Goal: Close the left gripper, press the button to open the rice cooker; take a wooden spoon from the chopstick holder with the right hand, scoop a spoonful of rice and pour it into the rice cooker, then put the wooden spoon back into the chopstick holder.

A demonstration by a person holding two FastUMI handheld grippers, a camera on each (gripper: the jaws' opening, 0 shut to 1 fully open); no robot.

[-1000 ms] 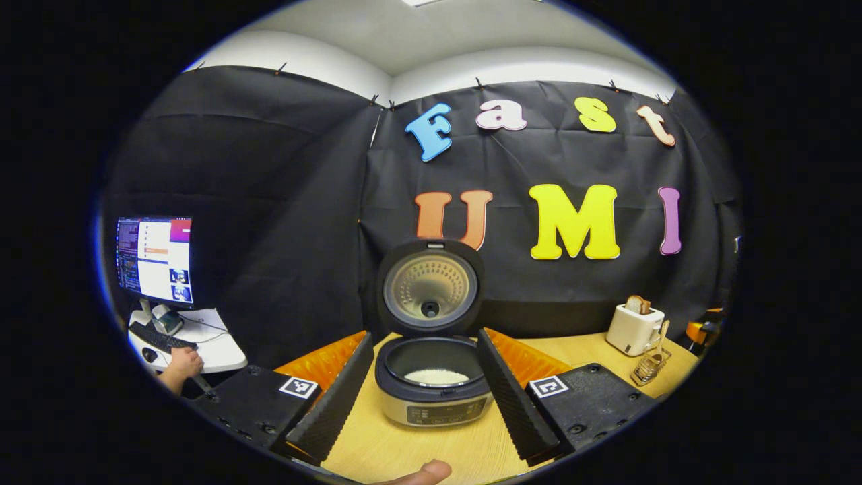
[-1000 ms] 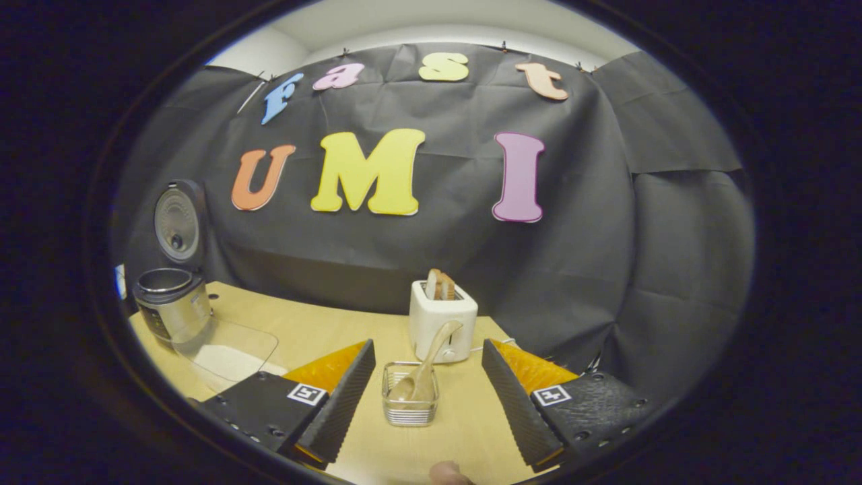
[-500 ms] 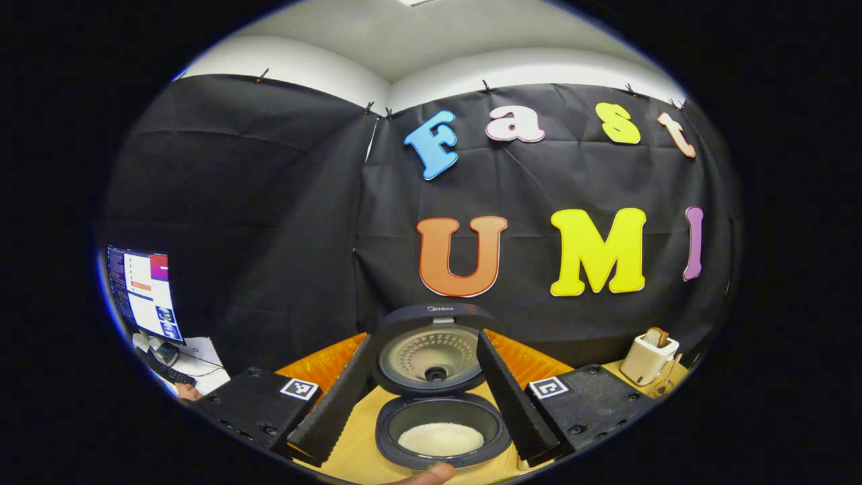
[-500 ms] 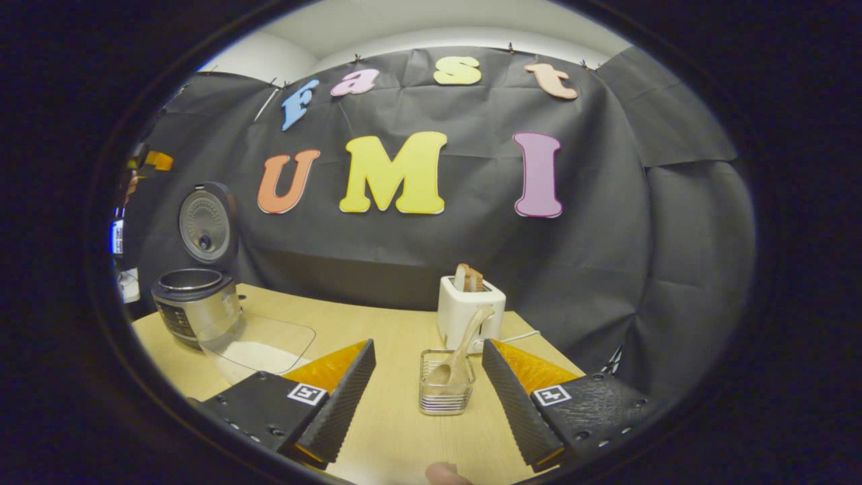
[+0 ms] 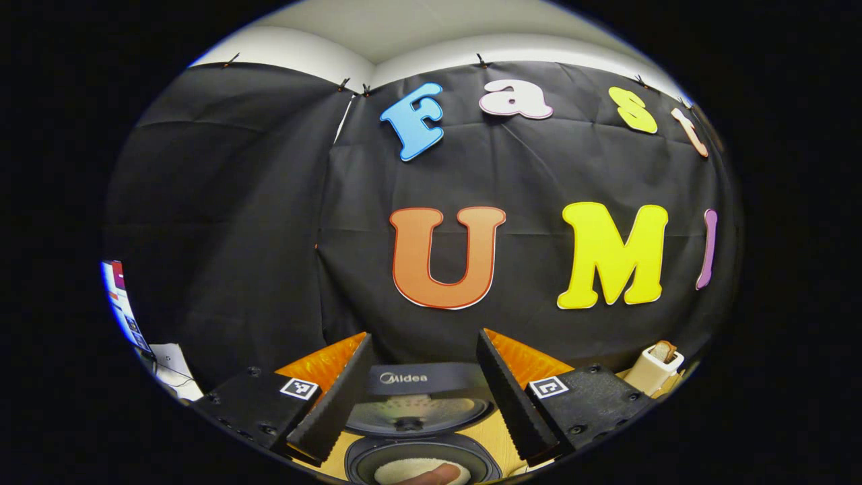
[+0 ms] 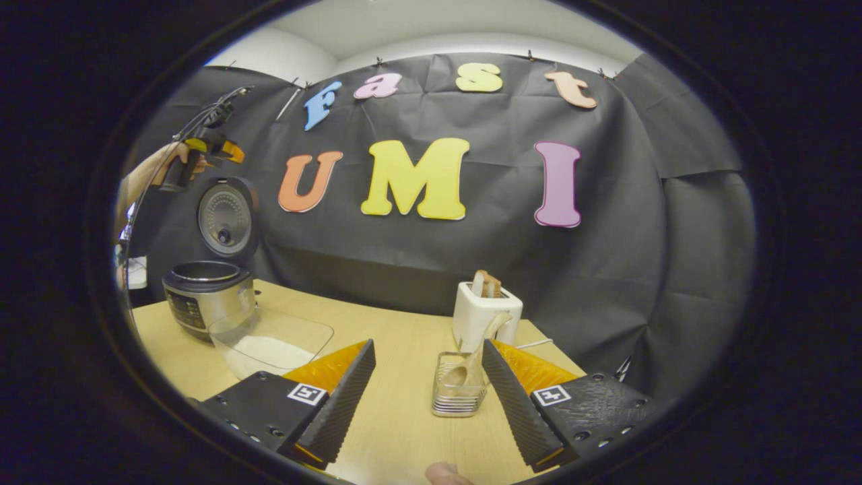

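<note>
The rice cooker (image 6: 205, 300) stands at the table's far left with its lid (image 6: 225, 215) raised. In the left gripper view the lid (image 5: 421, 397) and the pot with white rice (image 5: 404, 468) lie low between my fingers. My left gripper (image 5: 424, 335) is open, held high over the cooker; in the right gripper view that left gripper (image 6: 202, 151) sits in a hand above the lid. My right gripper (image 6: 428, 345) is open, close before the clear chopstick holder (image 6: 458, 391). The wooden spoon (image 6: 475, 357) leans in the holder, apart from both fingers.
A clear container of rice (image 6: 269, 343) sits beside the cooker on the wooden table (image 6: 397, 417). A white toaster (image 6: 486, 313) with bread stands behind the holder, and again at the right edge as the toaster (image 5: 650, 367). A monitor (image 5: 118, 303) glows far left.
My left gripper has risen and moved in over the open cooker, which slid to the bottom of its view. The right gripper shifted, so the holder now sits nearer its right finger.
</note>
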